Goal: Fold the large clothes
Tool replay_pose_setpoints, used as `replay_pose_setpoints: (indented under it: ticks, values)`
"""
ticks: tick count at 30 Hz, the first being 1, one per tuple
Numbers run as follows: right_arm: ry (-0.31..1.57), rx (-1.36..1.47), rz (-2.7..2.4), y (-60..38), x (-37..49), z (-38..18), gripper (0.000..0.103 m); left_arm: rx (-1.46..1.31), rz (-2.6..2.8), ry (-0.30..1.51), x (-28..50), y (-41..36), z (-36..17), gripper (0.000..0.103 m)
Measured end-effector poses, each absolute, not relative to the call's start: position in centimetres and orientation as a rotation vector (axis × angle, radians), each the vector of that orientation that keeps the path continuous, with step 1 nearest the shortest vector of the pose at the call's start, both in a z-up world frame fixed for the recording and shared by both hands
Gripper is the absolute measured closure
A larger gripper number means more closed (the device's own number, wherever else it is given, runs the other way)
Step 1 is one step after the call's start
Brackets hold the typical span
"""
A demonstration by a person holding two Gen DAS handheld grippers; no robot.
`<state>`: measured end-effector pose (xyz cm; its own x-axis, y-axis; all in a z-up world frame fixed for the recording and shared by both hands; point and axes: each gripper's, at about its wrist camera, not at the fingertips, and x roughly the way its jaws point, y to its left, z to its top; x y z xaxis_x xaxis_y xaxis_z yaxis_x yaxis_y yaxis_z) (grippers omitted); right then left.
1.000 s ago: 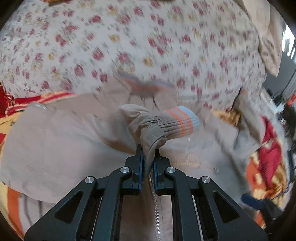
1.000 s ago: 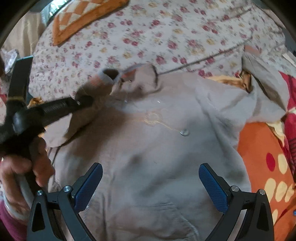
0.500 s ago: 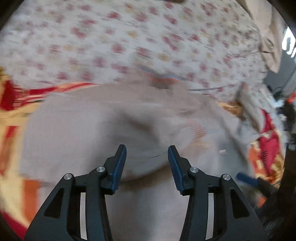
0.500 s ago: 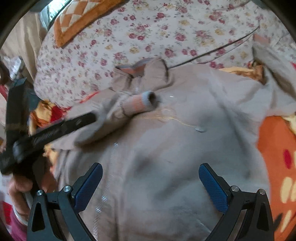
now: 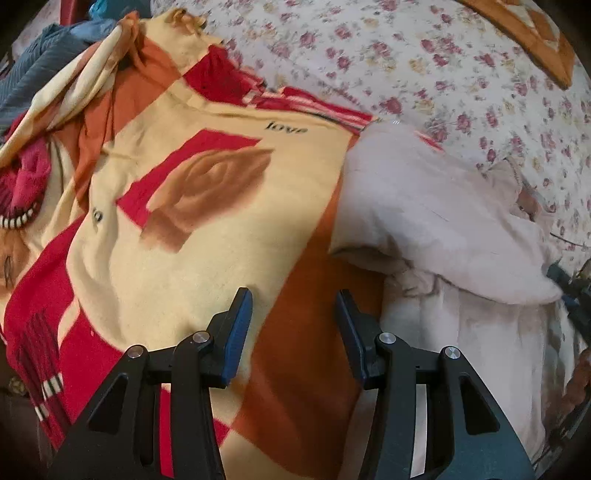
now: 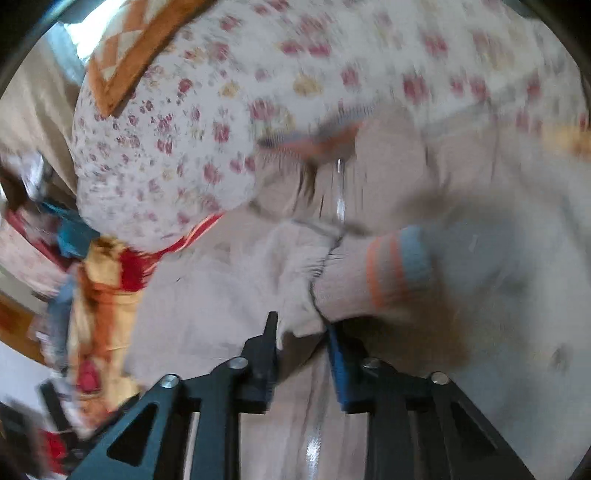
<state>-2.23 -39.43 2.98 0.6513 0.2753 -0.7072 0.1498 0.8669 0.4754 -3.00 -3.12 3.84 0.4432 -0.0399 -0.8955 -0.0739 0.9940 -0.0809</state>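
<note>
The left gripper [image 5: 293, 321] is spread, with nothing between its jaws; it hangs over the blanket [image 5: 207, 206], above the seam where a cream patch meets an orange one. The blanket is a patchwork of cream, red and orange with a brown rose print and the word "love" near its far edge. The jacket [image 5: 424, 206], pale beige, lies just to the right of the blanket and partly on it, its near edge folded over so that a rounded flap overhangs a crumpled lower layer. Beyond both lies the floral sheet [image 5: 424, 62], white with small red flowers, and an orange quilt corner [image 5: 532, 33] shows at the far right of it. Blue-grey cloth [image 5: 40, 62] is bunched at the far left of the blanket.

In the right wrist view, which is blurred, the right gripper [image 6: 301, 332] has its jaws partly closed, set either side of the jacket's sleeve, just behind the cuff [image 6: 399, 269]. Whether the jaws already press the cloth cannot be told. The cuff is ribbed, with orange bands and a blue one, and points to the right across the jacket's front. The collar [image 6: 314, 140], with the same orange and blue trim, lies beyond the cuff against the floral sheet, and the zip [image 6: 340, 192] runs from it toward the gripper. The blanket shows to the left of the jacket.
</note>
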Motion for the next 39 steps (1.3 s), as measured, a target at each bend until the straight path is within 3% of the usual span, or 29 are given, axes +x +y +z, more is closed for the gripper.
replay_pose_setpoints:
  ticks: [7,14,19,27,31,39]
  values:
    - [0.683,0.386,-0.038,-42.6,-7.3,8.8,0.085,-0.159,-0.093,1.083,-2.4,-5.1,4.3,0.057]
    - [0.837,0.459,-0.11,-46.9,-7.1,4.2,0.085,-0.153,-0.103,1.066,-2.4,-7.2,4.9,0.057]
    - [0.825,0.443,-0.108,-47.2,-7.8,4.6,0.085,-0.118,-0.103,1.017,-1.3,-8.8,6.4,0.057]
    - [1.005,0.419,-0.115,-48.1,-7.1,0.5,0.084,-0.094,-0.045,1.079,0.2,-9.1,3.4,0.057]
    - [0.916,0.478,-0.21,-50.3,-9.4,2.4,0.054,-0.072,-0.043,1.105,0.2,-8.7,2.3,0.057]
    - [0.767,0.382,-0.193,-47.9,-11.2,7.7,0.053,-0.07,-0.028,1.026,-0.6,-9.6,4.5,0.057]
